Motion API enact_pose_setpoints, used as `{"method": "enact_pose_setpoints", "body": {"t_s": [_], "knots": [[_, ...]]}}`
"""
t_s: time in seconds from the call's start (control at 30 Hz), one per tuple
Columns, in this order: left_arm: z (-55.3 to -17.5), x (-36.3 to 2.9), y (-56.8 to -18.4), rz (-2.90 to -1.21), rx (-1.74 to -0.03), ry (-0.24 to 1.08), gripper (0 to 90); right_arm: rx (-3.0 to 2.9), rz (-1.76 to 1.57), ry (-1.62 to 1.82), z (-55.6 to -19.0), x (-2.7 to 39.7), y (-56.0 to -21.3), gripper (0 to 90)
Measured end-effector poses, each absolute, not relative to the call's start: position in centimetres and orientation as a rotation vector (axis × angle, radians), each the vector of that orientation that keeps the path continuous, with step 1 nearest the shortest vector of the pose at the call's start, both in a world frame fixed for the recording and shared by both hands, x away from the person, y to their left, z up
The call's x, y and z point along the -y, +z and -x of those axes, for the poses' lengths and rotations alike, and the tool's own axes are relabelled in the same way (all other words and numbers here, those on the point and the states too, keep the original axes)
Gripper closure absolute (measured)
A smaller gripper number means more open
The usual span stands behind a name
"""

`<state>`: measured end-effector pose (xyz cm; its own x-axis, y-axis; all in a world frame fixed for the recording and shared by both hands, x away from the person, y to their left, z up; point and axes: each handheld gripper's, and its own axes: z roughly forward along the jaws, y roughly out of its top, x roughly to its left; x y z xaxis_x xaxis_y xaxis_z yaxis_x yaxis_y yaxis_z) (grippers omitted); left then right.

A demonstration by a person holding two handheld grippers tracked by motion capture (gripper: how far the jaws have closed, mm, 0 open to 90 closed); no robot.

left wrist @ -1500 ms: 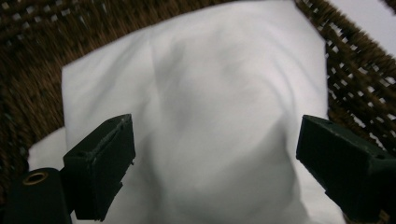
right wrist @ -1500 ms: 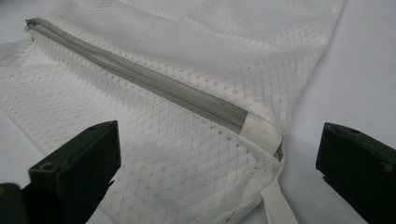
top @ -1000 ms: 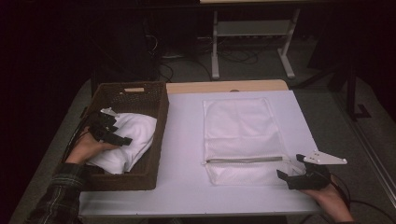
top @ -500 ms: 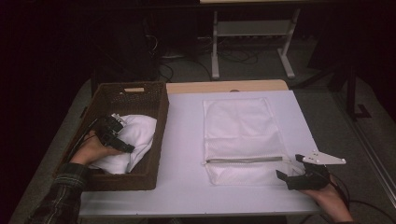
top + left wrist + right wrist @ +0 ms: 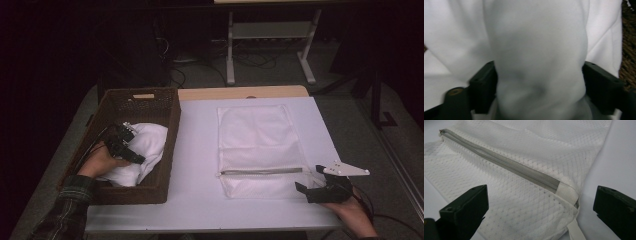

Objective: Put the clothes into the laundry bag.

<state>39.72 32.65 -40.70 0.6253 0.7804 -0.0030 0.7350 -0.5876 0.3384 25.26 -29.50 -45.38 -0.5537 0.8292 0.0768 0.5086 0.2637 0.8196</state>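
A brown wicker basket (image 5: pixel 142 95) at the table's left holds a bunched white cloth (image 5: pixel 150 142). My left gripper (image 5: pixel 135 157) is pushed down into that cloth. Its jaws have just been closing, and a thick fold of the cloth (image 5: pixel 536 50) bulges up between them, touched on both sides. A white mesh zip bag (image 5: pixel 255 135) lies flat on the table's right half, with its grey zipper (image 5: pixel 262 171) near the front. My right gripper (image 5: pixel 302 189) rests on the table at the bag's near right corner. It stands open, facing the zipper's end (image 5: pixel 559 187).
The white table (image 5: pixel 195 150) has bare surface between basket and bag. A white strap (image 5: pixel 575 231) hangs from the bag's corner. Behind the table stand a metal frame (image 5: pixel 270 35) and cables on the floor.
My left gripper has sunk lower into the white cloth and drawn slightly toward the person, its jaws now around a fold. The right gripper has stayed in place.
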Motion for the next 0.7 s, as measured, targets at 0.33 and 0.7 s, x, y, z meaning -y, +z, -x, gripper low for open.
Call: {"method": "enact_pose_setpoints", "body": {"t_s": [0.33,0.7], "knots": [[-39.7,-32.8,-40.1,-2.513,-1.257,0.162,56.1,-2.169,-1.223,1.197,-25.3,29.5,-45.4,0.0],[-39.8,-33.8,-38.6,-2.45,-1.285,0.142,59.8,-2.161,-1.23,1.203,-25.3,29.8,-45.4,0.0]]}}
